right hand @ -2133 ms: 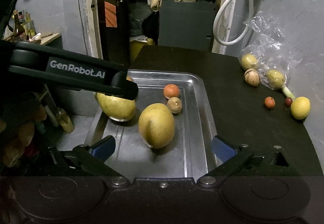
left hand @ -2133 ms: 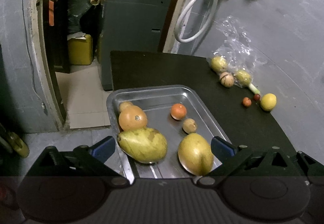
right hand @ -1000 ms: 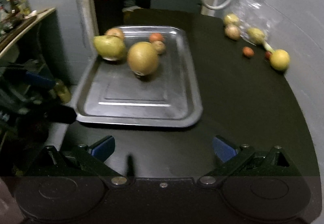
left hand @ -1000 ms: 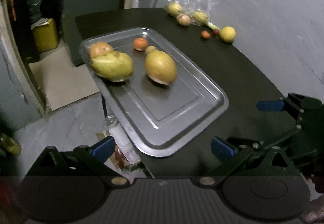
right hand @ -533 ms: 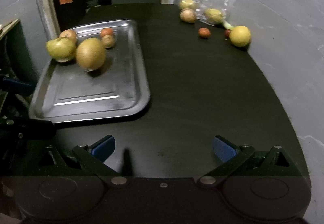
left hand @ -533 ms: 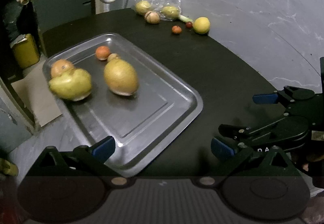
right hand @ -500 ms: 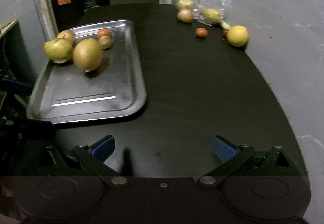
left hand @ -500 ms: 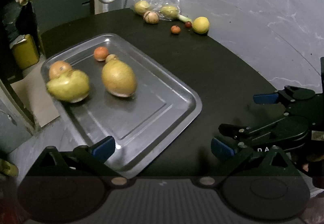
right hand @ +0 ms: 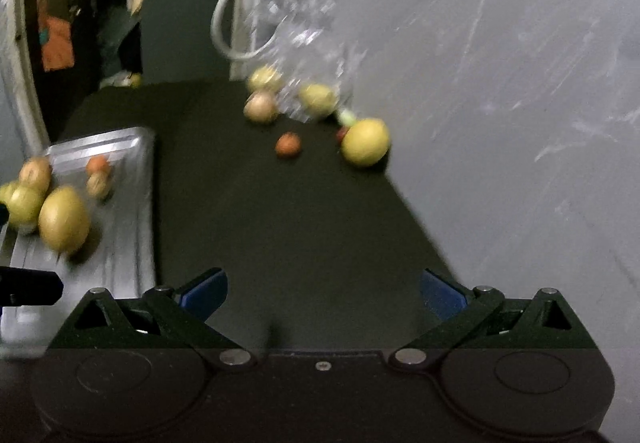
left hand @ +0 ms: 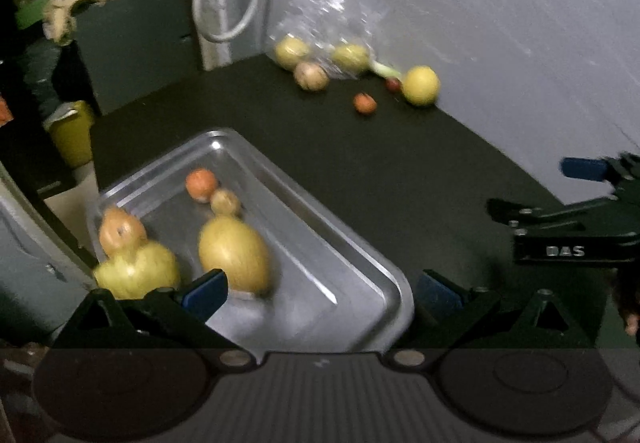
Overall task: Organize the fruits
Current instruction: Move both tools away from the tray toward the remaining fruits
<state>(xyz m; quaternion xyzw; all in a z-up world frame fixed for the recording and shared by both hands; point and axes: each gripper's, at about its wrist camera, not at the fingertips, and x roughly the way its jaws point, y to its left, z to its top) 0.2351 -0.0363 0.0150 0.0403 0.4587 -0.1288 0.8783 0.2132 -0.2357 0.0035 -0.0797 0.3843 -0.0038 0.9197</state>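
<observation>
While both jaws gape empty, the right hand-held gripper [right hand: 322,293] could nudge the round lemon [right hand: 366,142] off the desk [right hand: 288,227].

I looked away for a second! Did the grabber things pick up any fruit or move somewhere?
No fruit was picked up. Both grippers pulled back from the tray; the right gripper then swung toward the loose yellow fruit by the wall. The left gripper is open and empty too. The fruits stayed put.

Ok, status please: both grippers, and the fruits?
Left gripper open, empty. Right gripper open, empty. Five fruits in tray; lemon and others loose near bag. Path clear.
</observation>
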